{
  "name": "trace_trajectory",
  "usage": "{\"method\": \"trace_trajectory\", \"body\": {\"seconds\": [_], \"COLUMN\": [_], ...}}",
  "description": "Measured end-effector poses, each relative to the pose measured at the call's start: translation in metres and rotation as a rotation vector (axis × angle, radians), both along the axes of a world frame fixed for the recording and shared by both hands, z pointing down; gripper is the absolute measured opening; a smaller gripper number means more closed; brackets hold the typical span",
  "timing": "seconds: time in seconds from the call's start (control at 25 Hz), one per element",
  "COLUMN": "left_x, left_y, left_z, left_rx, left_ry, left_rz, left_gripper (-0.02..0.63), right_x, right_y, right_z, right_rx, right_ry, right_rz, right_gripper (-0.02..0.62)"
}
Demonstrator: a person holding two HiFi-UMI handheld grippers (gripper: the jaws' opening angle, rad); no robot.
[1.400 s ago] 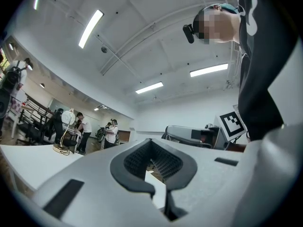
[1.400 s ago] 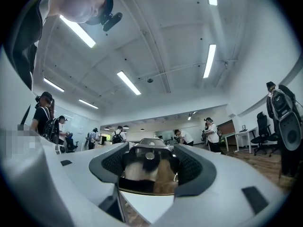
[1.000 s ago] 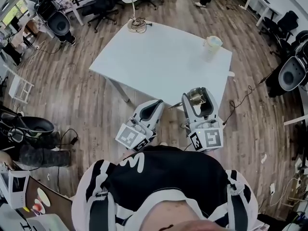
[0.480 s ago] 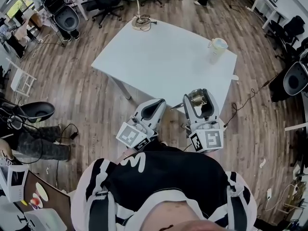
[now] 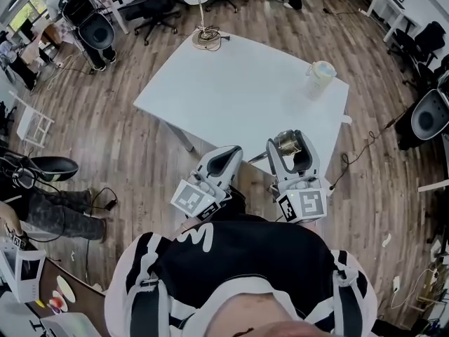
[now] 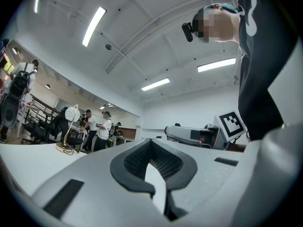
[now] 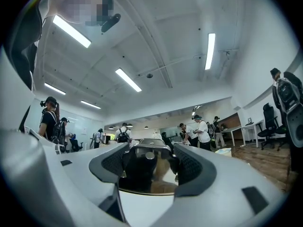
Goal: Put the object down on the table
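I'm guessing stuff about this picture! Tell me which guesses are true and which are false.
1. The right tongs are squeezing a shiny round metal object. True.
2. The left tongs are holding a cup. False: they are closed with nothing between them.
3. A pale cup stands near the far right corner of the white table. True.
4. The white desk lamp has fallen on the wooden floor. False: it stands upright on the table's far left corner, with its cord coiled at the base.
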State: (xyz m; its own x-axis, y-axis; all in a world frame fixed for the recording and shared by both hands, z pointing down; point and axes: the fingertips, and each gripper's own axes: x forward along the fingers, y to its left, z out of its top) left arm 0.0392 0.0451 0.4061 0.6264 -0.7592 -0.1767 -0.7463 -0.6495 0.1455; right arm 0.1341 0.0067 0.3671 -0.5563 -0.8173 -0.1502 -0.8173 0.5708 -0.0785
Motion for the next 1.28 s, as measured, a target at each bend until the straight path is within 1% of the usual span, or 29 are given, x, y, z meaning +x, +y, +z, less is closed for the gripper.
{"method": "trace_trajectory", "body": {"seconds": [0.28,0.72,0.92,1.12,1.28], "left_x": [-0.014,-0.055,-0.072,-0.085,-0.092], "left_y": [-0.053,-0.163,-0.195,-0.224,-0.241], "left_z": [0.001,-0.012,-0.013,-0.009,-0.006], "left_rx": [0.020,0.028,0.025,0.024,0.027], "left_ry": [-0.007,0.006,0.003,-0.001,-0.006], "left_rz": [0.030,0.067,0.080,0.099,0.118], "left_gripper": [0.005,0.005,0.005,0.005,0.005], "right_x": [-0.019,-0.054,-0.074,-0.086,-0.094], "right_y": [-0.047,-0.147,-0.178,-0.206,-0.221], "right_z": [-0.008,-0.012,-0.012,-0.007,-0.004], "right_rx": [0.002,-0.006,-0.016,-0.024,-0.004], "right_ry": [-0.016,-0.019,-0.014,-0.014,-0.016], "right_rz": [0.016,0.069,0.076,0.096,0.111], "right_gripper": [0.310,0.310,0.310,0.310,0.310]}}
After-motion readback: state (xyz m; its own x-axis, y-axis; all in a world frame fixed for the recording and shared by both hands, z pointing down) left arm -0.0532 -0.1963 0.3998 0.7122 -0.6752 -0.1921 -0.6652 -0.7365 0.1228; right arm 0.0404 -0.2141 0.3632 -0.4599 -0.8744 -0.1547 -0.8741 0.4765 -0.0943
